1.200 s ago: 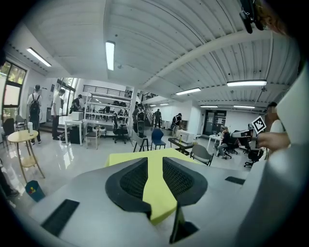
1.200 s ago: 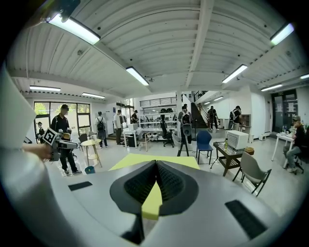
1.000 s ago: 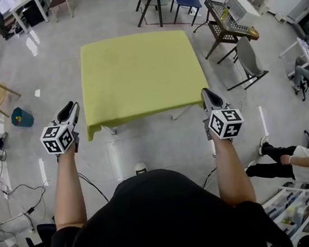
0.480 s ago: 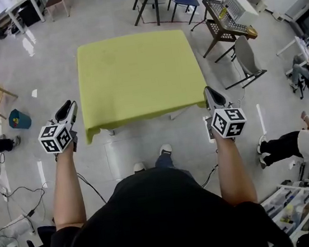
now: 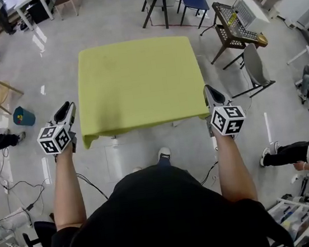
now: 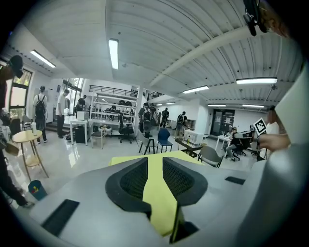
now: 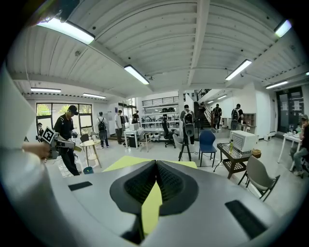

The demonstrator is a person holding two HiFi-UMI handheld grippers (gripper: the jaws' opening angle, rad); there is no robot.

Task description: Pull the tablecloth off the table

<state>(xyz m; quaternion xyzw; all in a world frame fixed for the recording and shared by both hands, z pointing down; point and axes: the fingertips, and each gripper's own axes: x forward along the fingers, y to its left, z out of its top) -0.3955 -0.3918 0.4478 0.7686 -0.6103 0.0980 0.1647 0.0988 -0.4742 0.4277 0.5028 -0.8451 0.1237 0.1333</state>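
Grey floor [image 5: 135, 151] surrounds the counter, which the yellow tablecloth [image 5: 138, 83] drapes fully. Our left claw [image 5: 70, 107] and right claw [image 5: 208, 89] are each clamped on its edge by a near corner. We judge it light, limp and ready to slide, so the corner holds suit it.

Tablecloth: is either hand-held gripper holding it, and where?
Both: left hand-held gripper grips the tablecloth at its near-left corner, right hand-held gripper at its near-right corner.

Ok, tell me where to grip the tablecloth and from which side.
Take the tablecloth by its two near corners, from the near side: that edge droops free, easy to pinch. The left gripper and right gripper are each shut on one.
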